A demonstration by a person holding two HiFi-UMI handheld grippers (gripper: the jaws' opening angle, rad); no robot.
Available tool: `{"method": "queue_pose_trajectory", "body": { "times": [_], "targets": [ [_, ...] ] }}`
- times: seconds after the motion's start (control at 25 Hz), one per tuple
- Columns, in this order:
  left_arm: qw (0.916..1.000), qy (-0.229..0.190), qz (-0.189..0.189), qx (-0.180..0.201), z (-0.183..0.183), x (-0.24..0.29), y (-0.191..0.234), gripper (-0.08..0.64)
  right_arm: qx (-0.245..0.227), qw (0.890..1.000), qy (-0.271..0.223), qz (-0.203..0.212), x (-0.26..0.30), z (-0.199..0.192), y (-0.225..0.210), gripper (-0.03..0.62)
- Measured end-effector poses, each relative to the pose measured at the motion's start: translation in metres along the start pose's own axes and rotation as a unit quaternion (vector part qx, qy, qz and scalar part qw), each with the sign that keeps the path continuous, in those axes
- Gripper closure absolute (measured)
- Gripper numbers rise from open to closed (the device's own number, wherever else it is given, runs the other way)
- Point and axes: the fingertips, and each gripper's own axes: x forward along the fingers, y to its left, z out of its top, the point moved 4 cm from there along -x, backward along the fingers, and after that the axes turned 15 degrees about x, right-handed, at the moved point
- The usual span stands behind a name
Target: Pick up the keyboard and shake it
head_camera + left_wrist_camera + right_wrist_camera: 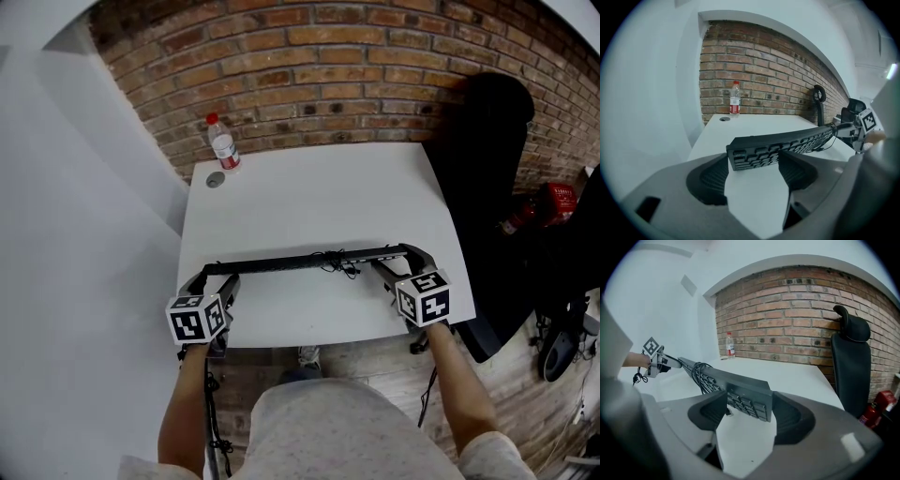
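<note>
A long black keyboard (309, 260) hangs just above the white table (309, 192), turned on its edge, with its coiled cable (339, 265) bunched at the middle. My left gripper (214, 278) is shut on its left end and my right gripper (394, 268) on its right end. In the left gripper view the keyboard (780, 144) shows its keys, its end clamped at the left gripper (754, 161). In the right gripper view the other end of the keyboard (740, 392) sits in the right gripper (749, 405), both pads pressing on it.
A water bottle (223, 142) and a round cable hole (216, 180) are at the table's far left corner, against the brick wall (328, 66). A black office chair (487, 159) stands right of the table, with a red fire extinguisher (555, 202) on the floor beyond.
</note>
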Motion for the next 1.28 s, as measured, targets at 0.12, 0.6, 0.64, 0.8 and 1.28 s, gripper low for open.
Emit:
{"method": "queue_pose_trajectory", "body": {
  "times": [0.12, 0.6, 0.64, 0.8, 1.28],
  "targets": [
    [1.0000, 0.004, 0.004, 0.003, -0.006, -0.005, -0.004, 0.236, -0.006, 1.000, 0.005, -0.001, -0.004, -0.005, 0.001, 0.284],
    [0.9993, 0.028, -0.001, 0.025, -0.027, -0.015, -0.014, 0.242, -0.034, 0.999, 0.024, 0.007, -0.019, -0.023, 0.004, 0.291],
    [0.9991, 0.031, -0.002, 0.028, -0.029, -0.016, -0.015, 0.242, -0.036, 0.999, 0.026, 0.007, -0.020, -0.025, 0.004, 0.293],
    [0.9984, 0.042, -0.006, 0.039, -0.036, -0.019, -0.018, 0.242, -0.046, 0.998, 0.032, 0.006, -0.025, -0.032, 0.005, 0.296],
    [0.9949, 0.068, -0.012, 0.074, -0.059, -0.023, -0.025, 0.255, -0.092, 0.995, 0.041, 0.001, -0.034, -0.053, 0.008, 0.305]
  ]
}}
